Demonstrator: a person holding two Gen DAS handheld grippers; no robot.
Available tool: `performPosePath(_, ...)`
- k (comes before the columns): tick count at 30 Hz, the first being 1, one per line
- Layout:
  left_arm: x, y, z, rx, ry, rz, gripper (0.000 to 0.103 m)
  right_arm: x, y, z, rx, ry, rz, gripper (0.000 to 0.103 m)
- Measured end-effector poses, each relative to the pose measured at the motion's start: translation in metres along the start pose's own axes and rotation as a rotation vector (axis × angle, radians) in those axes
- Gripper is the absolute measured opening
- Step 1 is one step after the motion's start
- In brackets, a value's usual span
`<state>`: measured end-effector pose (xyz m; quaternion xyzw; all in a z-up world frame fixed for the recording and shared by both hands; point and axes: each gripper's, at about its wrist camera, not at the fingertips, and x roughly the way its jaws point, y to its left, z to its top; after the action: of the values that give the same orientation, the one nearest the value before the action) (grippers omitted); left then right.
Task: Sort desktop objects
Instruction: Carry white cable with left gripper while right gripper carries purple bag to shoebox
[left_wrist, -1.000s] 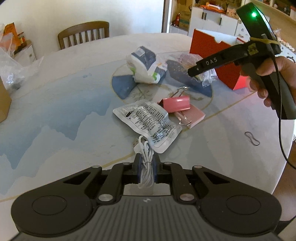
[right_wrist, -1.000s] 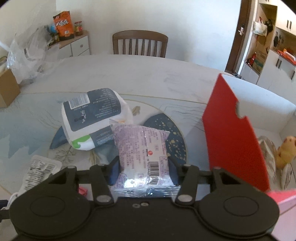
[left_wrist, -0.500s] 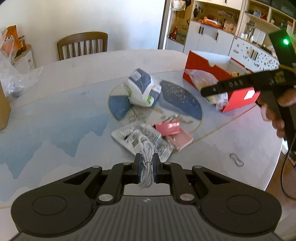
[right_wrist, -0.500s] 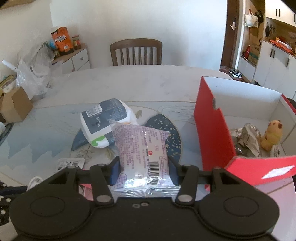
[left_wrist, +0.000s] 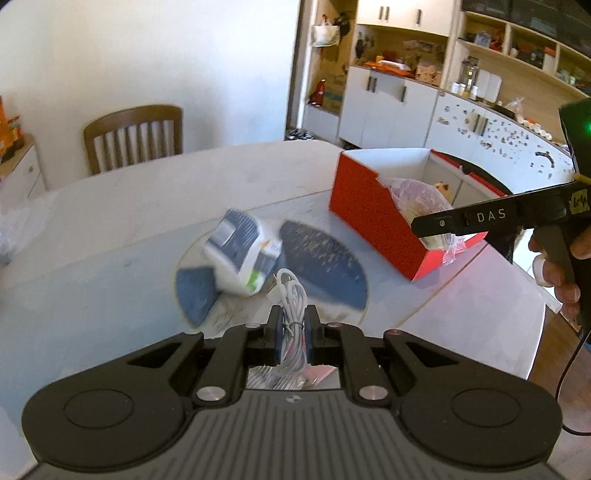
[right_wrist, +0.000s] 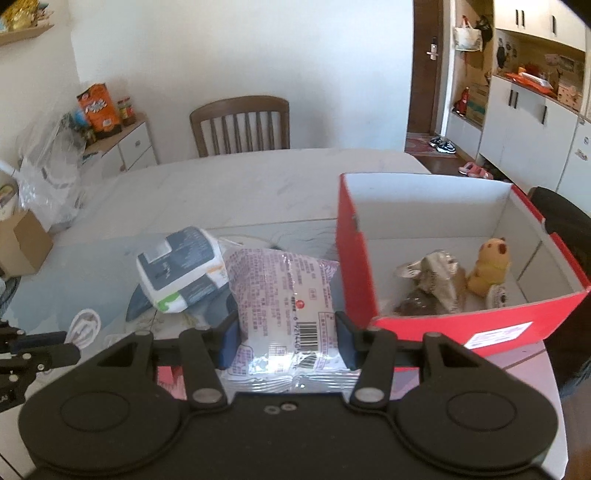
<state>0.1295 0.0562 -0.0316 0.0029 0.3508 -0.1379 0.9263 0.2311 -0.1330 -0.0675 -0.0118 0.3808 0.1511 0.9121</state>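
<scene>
White cable bundle (left_wrist: 291, 314) pinched tight in left gripper (left_wrist: 292, 334), held above the worktop (left_wrist: 110, 288), purple snack bag (right_wrist: 286, 306) squeezed in right gripper (right_wrist: 286, 341), up in the air beside the red box (right_wrist: 443, 328), blue and white pack (right_wrist: 183, 267) lying on worktop

Glossy crinkled plastic snack packet (right_wrist: 284, 314), matt red cardboard box (right_wrist: 354, 266), wooden chair (right_wrist: 240, 125), smooth tabletop (right_wrist: 240, 184)
</scene>
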Motion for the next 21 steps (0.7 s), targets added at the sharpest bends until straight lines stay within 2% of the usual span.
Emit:
performPosePath(10, 0.019, -0.042, 0.04, 0.068, -0.047, -0.03, 0.01, -0.018, -0.045, 0.013, 0.02, -0.048, -0.017, 0.052)
performPosePath(21, 0.051, -0.094, 0.078, 0.1, -0.079, -0.043, 0.01, -0.023, -0.102, 0.022, 0.019, -0.071, -0.027, 0.052)
